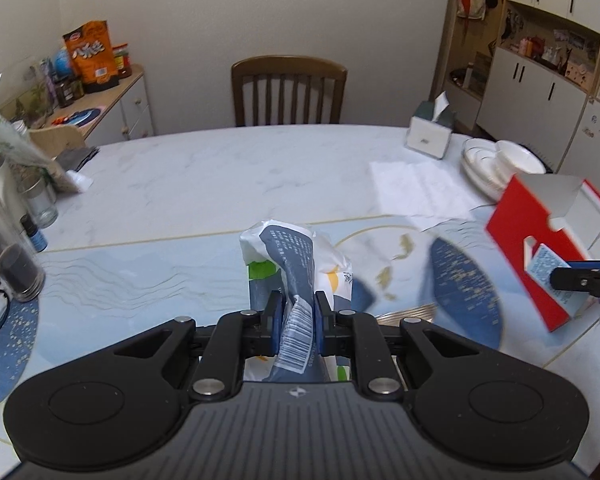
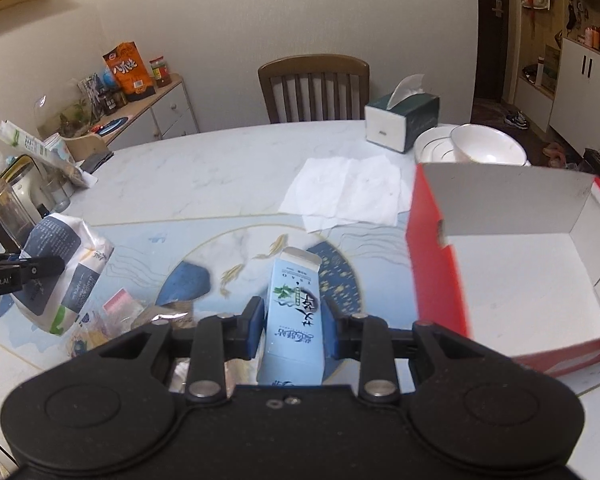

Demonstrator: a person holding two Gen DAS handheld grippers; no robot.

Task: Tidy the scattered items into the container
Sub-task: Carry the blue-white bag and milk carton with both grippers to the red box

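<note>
My left gripper is shut on a crumpled white, grey and green packet, held above the blue patterned mat. The same packet shows at the left of the right wrist view, with the left gripper's fingers on it. My right gripper is shut on a pale blue carton with dark lettering, lifted off the table. The open red box with a white inside stands to the right; in the left wrist view the red box is at the right edge, with the right gripper in front of it.
Small snack packets lie on the mat below. White paper sheets, a tissue box and stacked white bowls sit behind the red box. Jars and a glass canister crowd the table's left edge. A wooden chair stands beyond.
</note>
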